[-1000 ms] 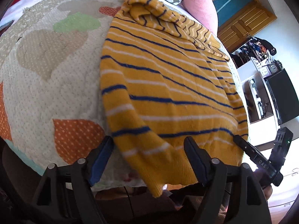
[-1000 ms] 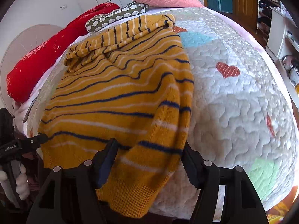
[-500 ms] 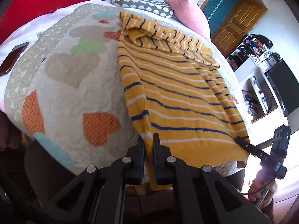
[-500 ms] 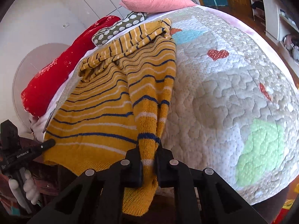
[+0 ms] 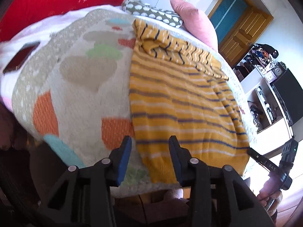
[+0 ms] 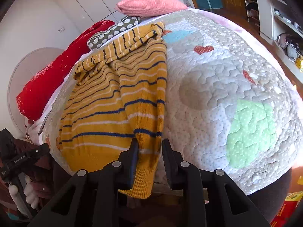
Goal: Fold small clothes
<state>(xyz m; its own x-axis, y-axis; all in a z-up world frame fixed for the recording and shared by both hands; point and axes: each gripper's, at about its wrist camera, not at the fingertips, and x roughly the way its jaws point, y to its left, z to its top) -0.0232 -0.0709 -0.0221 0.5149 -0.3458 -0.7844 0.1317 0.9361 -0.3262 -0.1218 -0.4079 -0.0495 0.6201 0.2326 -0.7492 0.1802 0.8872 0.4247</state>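
A mustard sweater (image 5: 180,104) with navy and white stripes lies flat on the quilted bed cover (image 5: 75,94), its sleeves folded across the far end. My left gripper (image 5: 149,151) is at the near left hem corner. Its jaws are opening, and the hem lies loose between them with a gap at each pad. In the right wrist view the sweater (image 6: 113,104) hangs over the bed edge, with my right gripper (image 6: 149,151) at its right hem corner. Those jaws are opening too, with a gap at the right finger (image 6: 166,157). Each view shows the other gripper (image 5: 272,162) (image 6: 20,160) held in a hand.
A red blanket (image 5: 56,0), a spotted cushion (image 5: 151,13) and a pink pillow (image 5: 193,24) lie at the head of the bed. A phone (image 5: 20,56) rests near the left edge. Shelves (image 5: 265,104) and a wooden door (image 5: 242,30) stand to the right.
Both grippers went from wide open to shut on the hem corners, and their jaws have now parted again. Both cameras have drawn back and show more of the bed.
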